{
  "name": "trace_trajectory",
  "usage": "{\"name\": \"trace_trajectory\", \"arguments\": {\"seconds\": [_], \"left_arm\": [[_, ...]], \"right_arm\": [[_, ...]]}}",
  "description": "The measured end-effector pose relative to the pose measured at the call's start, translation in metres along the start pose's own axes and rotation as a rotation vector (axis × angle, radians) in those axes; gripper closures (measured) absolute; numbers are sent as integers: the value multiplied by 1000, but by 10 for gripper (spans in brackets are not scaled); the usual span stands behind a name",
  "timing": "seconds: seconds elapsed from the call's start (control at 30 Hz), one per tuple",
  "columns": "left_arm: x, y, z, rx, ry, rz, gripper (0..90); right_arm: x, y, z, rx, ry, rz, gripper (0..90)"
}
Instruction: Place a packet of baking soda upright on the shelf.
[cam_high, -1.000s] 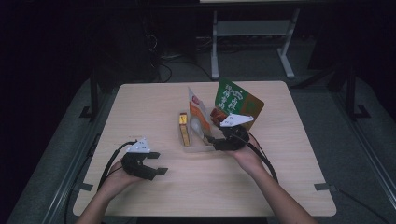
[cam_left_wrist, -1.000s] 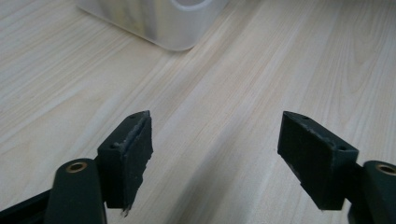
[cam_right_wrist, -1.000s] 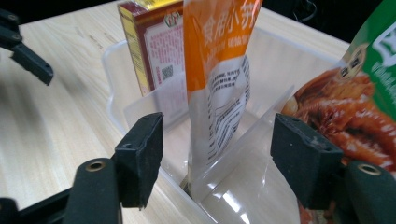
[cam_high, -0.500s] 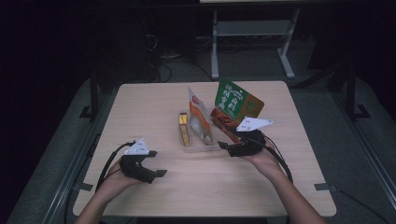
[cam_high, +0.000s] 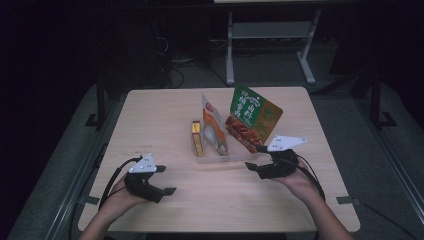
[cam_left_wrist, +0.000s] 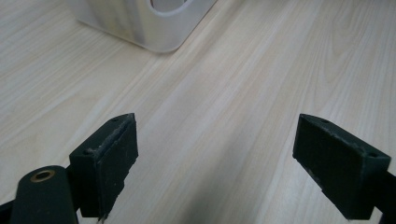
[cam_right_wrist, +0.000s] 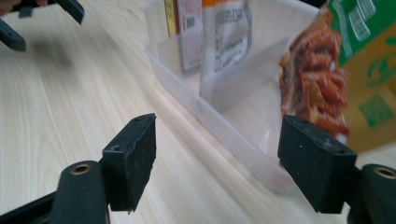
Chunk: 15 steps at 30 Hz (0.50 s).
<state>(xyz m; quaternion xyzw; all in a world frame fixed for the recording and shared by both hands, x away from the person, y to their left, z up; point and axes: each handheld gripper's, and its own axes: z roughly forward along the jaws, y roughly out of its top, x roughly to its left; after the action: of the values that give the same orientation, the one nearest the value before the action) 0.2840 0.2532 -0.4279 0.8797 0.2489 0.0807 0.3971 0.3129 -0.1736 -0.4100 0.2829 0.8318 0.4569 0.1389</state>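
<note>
The clear plastic tray (cam_high: 220, 159) of snack packets (cam_high: 254, 119) at mid-tabletop (cam_high: 165, 115) looks light, stiff, slippery; the empty spread right tool (cam_right_wrist: 217, 158) should pinch its near wall, left tool (cam_high: 150, 186) likewise spread.

A pale wood-grain worktop (cam_high: 165, 115) with rounded corners stands on a grey floor (cam_high: 385, 150), its surface bare along the near and left edges. Behind its far edge is a white metal stand (cam_high: 270, 37) with splayed feet and a low crossbar. Dark cables (cam_high: 185, 67) lie coiled on the floor left of that stand. A black upright post (cam_high: 101, 100) stands by the worktop's left side and another (cam_high: 375, 95) by its right; the room beyond is dark
</note>
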Motion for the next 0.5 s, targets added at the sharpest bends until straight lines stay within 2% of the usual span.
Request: {"name": "trace_trajectory", "arguments": {"seconds": [0.3,0.5], "left_arm": [[-4,-10,-2,-3,1,4,133],[-6,-21,-9,-5,15,-11,133]], "right_arm": [[-1,-16,-17,5,-20,15,235],[-5,-36,-32,-1,-60,46,218]]}}
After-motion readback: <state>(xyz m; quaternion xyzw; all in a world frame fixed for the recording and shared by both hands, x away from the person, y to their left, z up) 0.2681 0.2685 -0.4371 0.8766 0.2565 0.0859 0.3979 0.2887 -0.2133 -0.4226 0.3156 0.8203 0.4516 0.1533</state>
